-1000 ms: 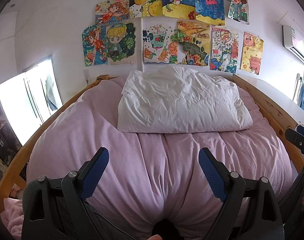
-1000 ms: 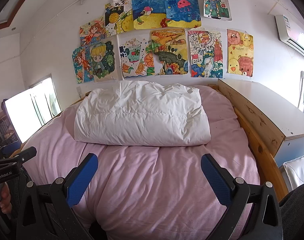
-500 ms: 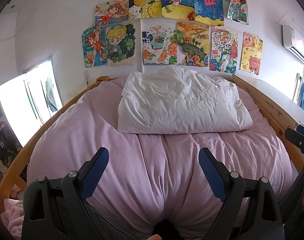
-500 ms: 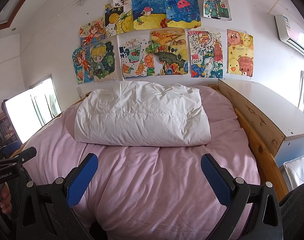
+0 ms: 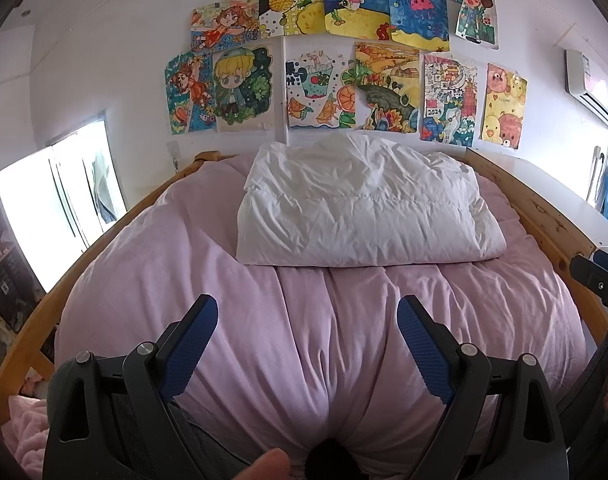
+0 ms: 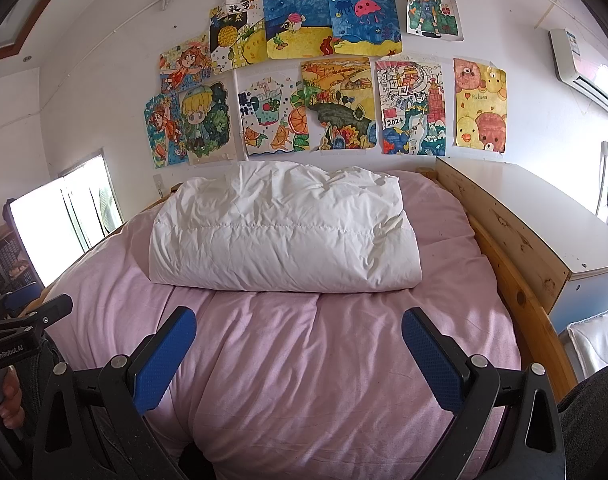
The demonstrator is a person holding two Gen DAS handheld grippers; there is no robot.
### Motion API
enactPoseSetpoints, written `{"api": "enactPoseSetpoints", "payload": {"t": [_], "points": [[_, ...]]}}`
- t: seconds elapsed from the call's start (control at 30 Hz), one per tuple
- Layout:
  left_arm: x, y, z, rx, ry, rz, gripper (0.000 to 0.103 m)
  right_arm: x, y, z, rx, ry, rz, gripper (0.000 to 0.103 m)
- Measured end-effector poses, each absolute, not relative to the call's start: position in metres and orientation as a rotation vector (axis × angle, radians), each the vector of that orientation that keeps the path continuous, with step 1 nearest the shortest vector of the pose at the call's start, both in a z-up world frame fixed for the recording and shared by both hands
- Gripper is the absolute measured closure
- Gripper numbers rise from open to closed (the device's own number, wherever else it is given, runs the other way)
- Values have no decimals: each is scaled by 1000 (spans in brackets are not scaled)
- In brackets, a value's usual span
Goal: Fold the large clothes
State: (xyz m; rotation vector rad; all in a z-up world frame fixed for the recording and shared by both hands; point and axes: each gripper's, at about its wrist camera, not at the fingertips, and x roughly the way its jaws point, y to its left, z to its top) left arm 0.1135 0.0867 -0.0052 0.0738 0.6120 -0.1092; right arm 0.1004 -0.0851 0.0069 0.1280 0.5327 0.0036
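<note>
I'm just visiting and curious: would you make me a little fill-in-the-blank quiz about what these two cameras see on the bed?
1. The folded white duvet lies on top of a ____ bed cover.
2. The jaws of the left gripper and the right gripper both stand ____, with nothing between them.
3. The bed frame is made of ____.
4. The wall behind the bed is hung with colourful ____.

Missing words: pink; open; wood; drawings
</note>
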Motion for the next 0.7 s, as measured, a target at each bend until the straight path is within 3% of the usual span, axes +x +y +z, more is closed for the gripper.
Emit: {"api": "enactPoseSetpoints", "payload": {"t": [0.7], "points": [[116,88,-5,80,601,-98,15,101,-84,7,130,534,2,0]]}}
